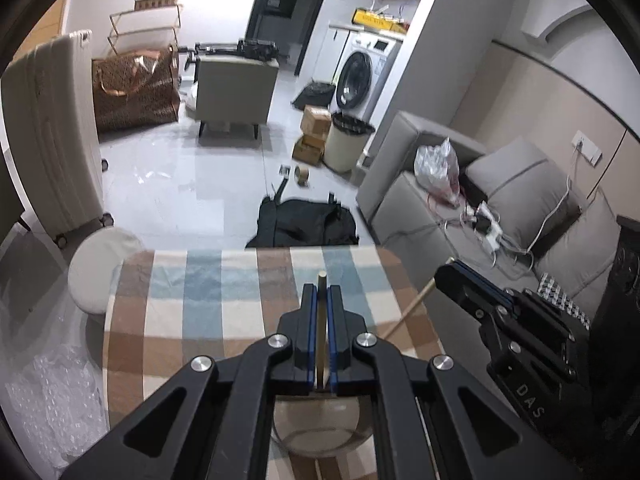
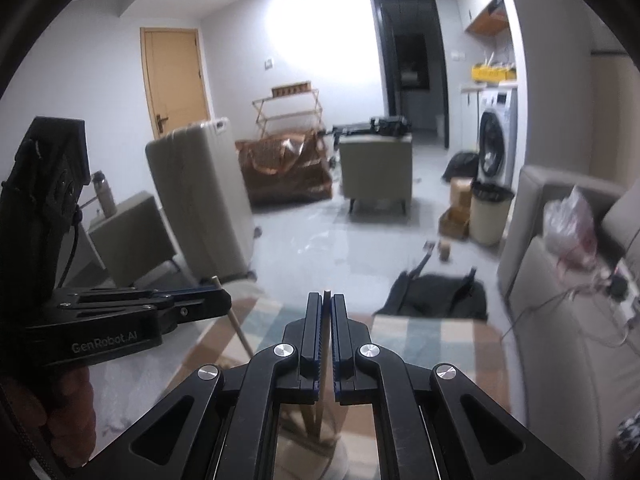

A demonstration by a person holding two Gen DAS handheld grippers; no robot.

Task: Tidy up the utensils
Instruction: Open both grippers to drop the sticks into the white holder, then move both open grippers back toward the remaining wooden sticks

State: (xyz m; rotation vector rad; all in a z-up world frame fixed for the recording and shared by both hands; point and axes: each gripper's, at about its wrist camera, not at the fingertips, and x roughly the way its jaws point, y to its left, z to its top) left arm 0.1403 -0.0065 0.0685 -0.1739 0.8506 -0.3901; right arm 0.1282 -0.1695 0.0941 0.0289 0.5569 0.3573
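My left gripper [image 1: 321,292] is shut on a thin wooden utensil handle [image 1: 321,320] that stands upright between its pads; its lower end sits in a clear glass holder [image 1: 320,428] on the checked tablecloth [image 1: 208,300]. My right gripper [image 2: 327,300] is shut on a second wooden handle [image 2: 326,344], also above the glass holder [image 2: 308,436]. In the left wrist view the right gripper [image 1: 448,270] is at the right, with its wooden handle [image 1: 408,308] slanting down. In the right wrist view the left gripper [image 2: 218,300] is at the left with its handle [image 2: 236,324].
The table's far edge [image 1: 256,250] drops to a floor with a black bag [image 1: 308,224]. A grey sofa [image 1: 520,208] with cables stands to the right, a cream suitcase [image 1: 52,132] and round stool [image 1: 100,268] to the left. Bubble wrap [image 1: 52,392] lies at lower left.
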